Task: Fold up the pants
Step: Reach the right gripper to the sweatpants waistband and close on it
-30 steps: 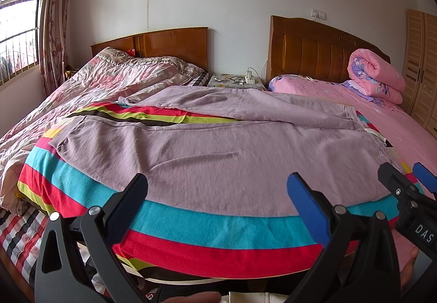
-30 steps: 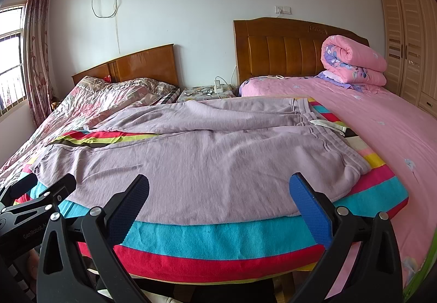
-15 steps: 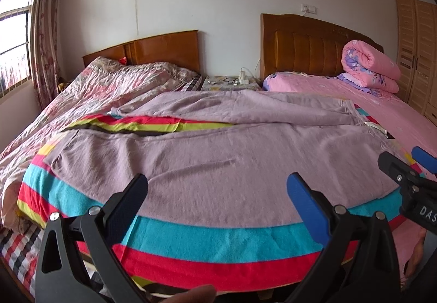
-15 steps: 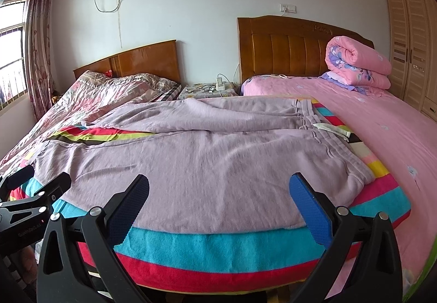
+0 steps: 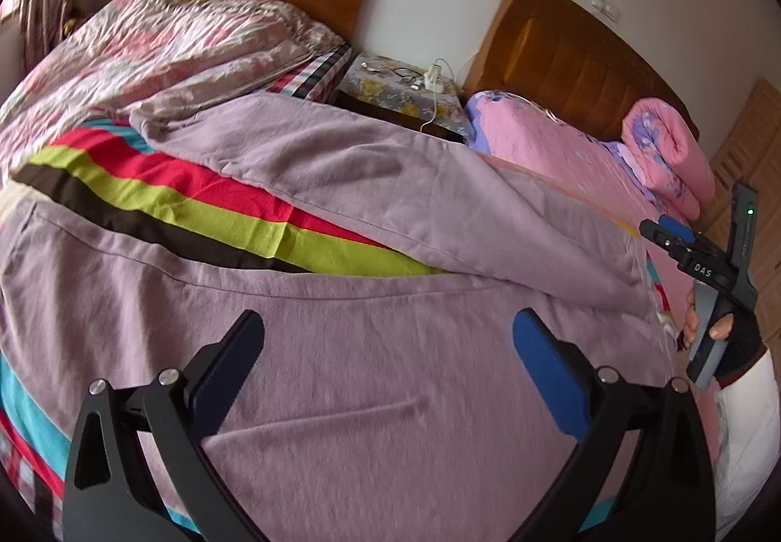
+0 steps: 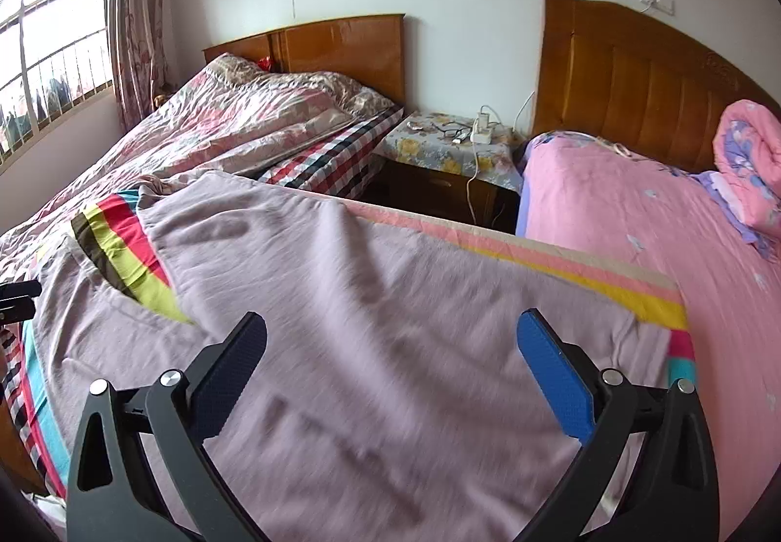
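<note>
Lilac cotton pants lie spread flat on a striped blanket across the bed, directly under and ahead of both pairs of fingers. Their long axis runs crosswise to the fingers: the two legs stretch off toward the left, splayed apart so a wedge of blanket shows between them, and the waist end lies to the right.

The left gripper hangs above the near leg, its fingers spread wide and holding nothing. The right gripper hangs over the seat and waist part, its fingers equally wide apart and empty; from the left wrist view it shows at the right edge, just beyond the waistband.

No fold looks started yet. The likely first move is laying one leg over the other, so the left gripper is better placed for the leg cuffs and the right for the waistband.
</note>
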Tool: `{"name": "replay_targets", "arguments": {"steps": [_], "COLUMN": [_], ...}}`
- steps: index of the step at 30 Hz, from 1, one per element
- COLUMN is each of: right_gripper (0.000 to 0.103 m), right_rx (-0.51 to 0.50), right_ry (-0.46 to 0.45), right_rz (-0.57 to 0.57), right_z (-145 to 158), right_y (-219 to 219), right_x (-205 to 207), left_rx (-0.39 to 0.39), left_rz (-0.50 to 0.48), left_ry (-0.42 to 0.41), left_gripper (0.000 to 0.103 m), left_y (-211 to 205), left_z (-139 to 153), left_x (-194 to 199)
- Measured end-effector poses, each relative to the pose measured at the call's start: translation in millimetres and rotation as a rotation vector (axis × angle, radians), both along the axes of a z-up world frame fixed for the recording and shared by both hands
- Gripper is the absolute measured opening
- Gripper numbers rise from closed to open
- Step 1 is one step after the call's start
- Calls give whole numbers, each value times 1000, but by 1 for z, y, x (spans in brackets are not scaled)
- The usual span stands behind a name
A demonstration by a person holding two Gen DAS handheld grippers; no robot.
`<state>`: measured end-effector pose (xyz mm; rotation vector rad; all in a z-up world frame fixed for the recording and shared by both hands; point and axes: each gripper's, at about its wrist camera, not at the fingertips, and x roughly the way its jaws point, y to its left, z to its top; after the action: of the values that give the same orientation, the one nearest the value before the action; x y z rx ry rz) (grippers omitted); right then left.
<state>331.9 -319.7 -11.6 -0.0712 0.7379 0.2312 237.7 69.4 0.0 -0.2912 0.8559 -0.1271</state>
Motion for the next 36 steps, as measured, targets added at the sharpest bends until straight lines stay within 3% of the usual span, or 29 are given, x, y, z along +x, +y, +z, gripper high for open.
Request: {"name": "replay_targets", "arguments": {"steps": [5,11,12,13,16,17,19,24,27,28,31,36], "right_gripper": [99,96,92,86,42,29,21,13,7,3,2,10], "right_rx": [-28,-50,-59,-63,-31,-48,-102,-193,-204,-174,-70,102], "right_ry": [153,291,319,291,277,260,203,-52,-149,-153,-124,31], "right_rz": [105,236,252,275,302,305,288,211,209,211,135,-112], "right_z": [-45,-83,-90,-89,-81,-77,-65,-5,8,6,-14,-62], "right_y": [-8,-1,1,2,3,6,13,42,71,78,93,64], "right_x": [114,180,185,184,173,166,144,31,-62,-93,-166,-207], "left_rx": [-131,-204,-215,-219,-165,-119,-70,-111,-181,-203,-232,-174], "left_rz": [86,141,146,147,102,84,47,28,49,56,69,48], "left_ry": [21,9,9,14,1,0,19,16,11,0,2,69], "left_gripper": [102,102,102,102,102,102,102,102,102,102,102,102], "left_y": [9,6,5,4,-2,-5,-10,-3,8,12,21,16], "left_z": [-26,-43,-45,-46,-45,-44,-42,-30,-21,-18,-21,-48], "left_x": [44,70,72,73,77,79,85,95,88,81,59,36]}}
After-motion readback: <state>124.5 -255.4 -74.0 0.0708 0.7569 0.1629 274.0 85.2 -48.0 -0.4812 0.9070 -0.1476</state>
